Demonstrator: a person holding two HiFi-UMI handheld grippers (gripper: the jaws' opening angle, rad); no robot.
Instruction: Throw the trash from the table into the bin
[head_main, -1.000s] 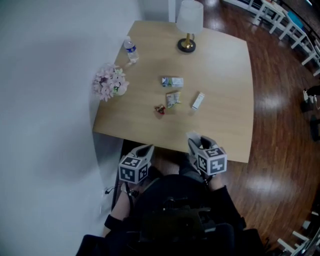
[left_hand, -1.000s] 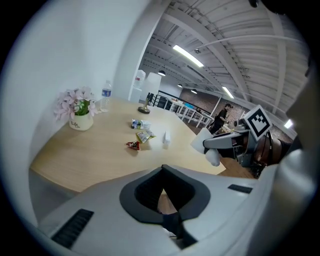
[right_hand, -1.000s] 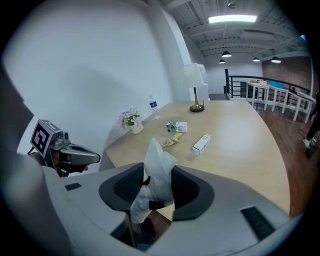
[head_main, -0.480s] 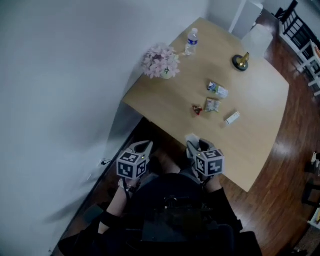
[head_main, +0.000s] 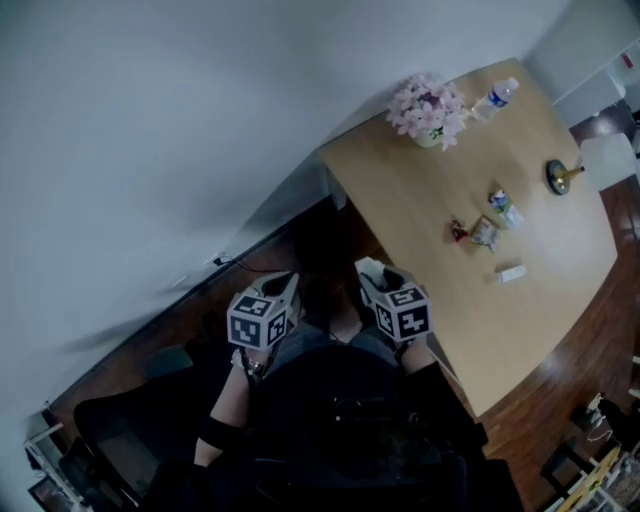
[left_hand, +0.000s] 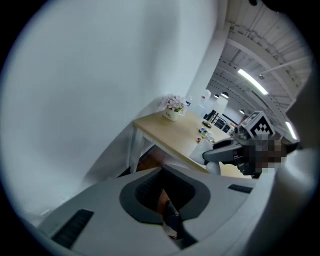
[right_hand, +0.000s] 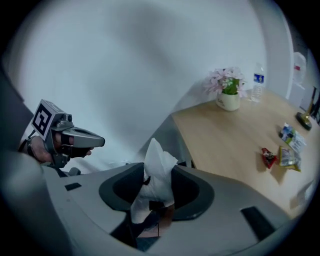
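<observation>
Within the right tongs (right_hand: 150, 220) a crumpled white paper tissue (right_hand: 157, 172) is clamped, held just beside the edge of the light wooden table (head_main: 540, 310). Left tongs (left_hand: 170, 226) closed together, nothing discernible between them. Small foil wrappers (head_main: 485, 232) and a white box (head_main: 511, 272) lie on the table, well apart from both tongs

A pale wall (head_main: 200, 120) fills ten o'clock. The wooden bench (head_main: 400, 190) stands at two o'clock on dark wood floor (head_main: 560, 400).
</observation>
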